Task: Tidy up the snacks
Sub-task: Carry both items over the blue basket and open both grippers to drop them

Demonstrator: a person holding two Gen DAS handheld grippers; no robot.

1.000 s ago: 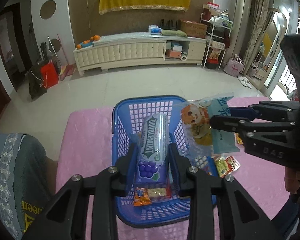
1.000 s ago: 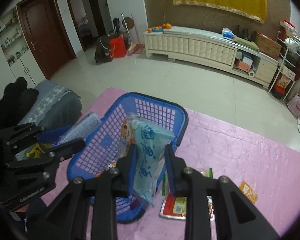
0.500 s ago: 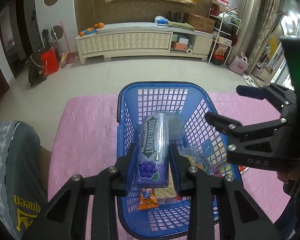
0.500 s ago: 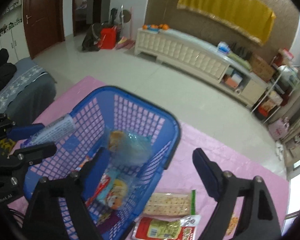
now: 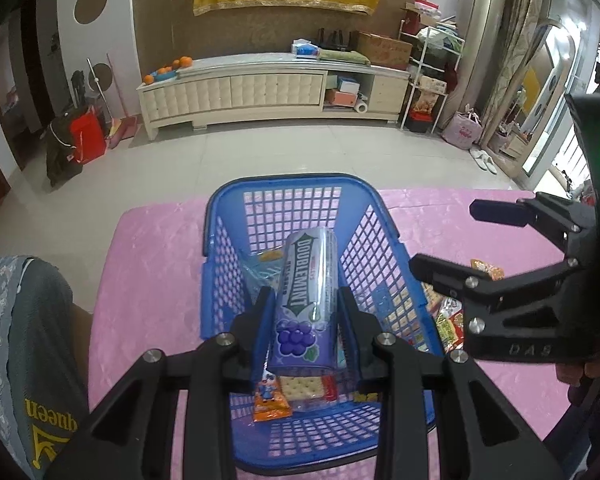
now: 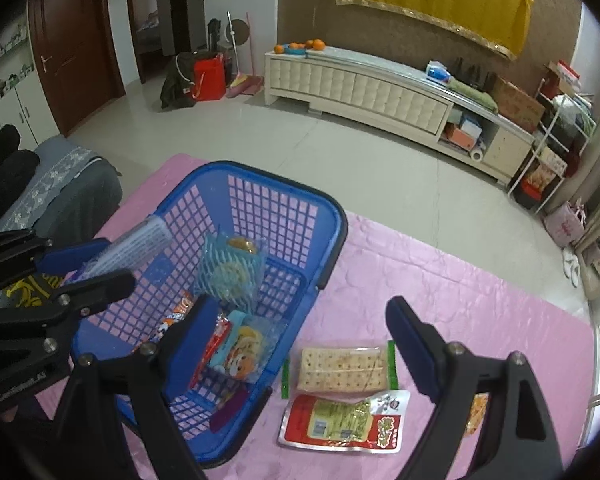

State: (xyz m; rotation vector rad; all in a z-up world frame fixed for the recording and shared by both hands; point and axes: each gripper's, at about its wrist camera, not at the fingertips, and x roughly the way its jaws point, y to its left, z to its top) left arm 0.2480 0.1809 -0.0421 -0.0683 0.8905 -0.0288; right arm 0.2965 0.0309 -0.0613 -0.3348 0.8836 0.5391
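Your right gripper (image 6: 296, 320) is now gaping empty beside the blue basket (image 6: 332, 248), having just dropped the light-blue packet (image 6: 230, 272) inside; your left gripper (image 5: 304, 320) is still clamping the Doublemint pack (image 5: 306, 300) over the basket, while the cracker pack (image 6: 342, 368) and red pouch (image 6: 340, 420) are waiting right of it.

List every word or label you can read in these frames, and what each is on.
"DOUBLEMINT": gum pack held in the left hand-held gripper.
"DAS": body of the right hand-held gripper.
"queen": yellow print on the person's dark shirt.
Red snack packet and cracker pack: print too small to read.
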